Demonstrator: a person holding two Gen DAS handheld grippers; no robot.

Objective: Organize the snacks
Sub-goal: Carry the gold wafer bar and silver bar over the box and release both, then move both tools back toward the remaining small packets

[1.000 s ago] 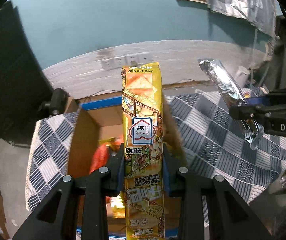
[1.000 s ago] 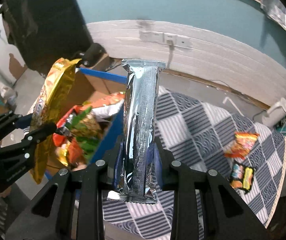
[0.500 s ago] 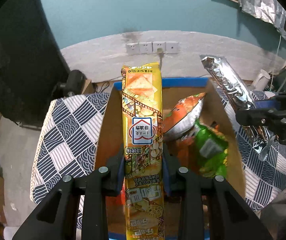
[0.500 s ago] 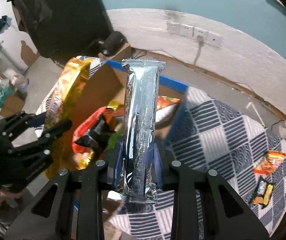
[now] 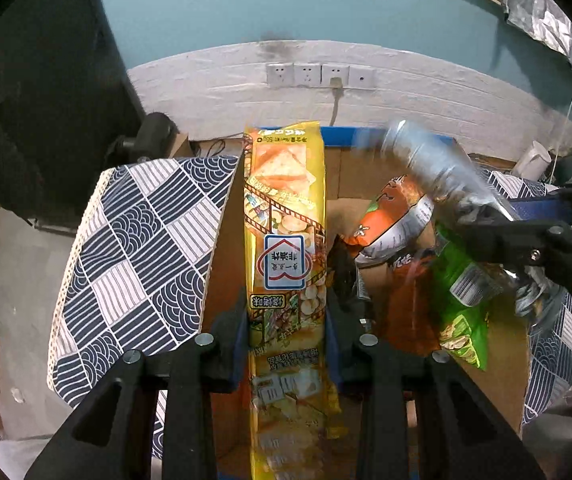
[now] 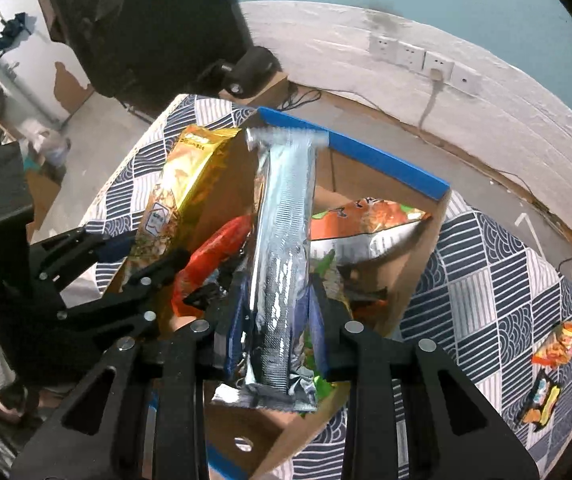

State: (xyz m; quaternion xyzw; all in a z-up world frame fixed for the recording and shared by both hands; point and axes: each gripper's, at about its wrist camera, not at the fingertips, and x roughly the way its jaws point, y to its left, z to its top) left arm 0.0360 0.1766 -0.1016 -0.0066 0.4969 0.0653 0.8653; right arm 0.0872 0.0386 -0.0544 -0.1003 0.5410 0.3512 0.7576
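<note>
Cardboard box with blue rim (image 6: 386,164) holds an orange snack bag (image 6: 370,216), a red one (image 6: 214,264) and a green one (image 5: 462,304). Left gripper (image 5: 286,312) fingers opening around the long yellow cracker pack (image 5: 286,216), above the box. Right gripper (image 6: 278,312) fingers clamp the silver foil pack (image 6: 282,248) over it. Two small snack packets (image 6: 562,344) lie on the checked-cloth worktop (image 6: 498,276). Box bottom mostly hidden.
</note>
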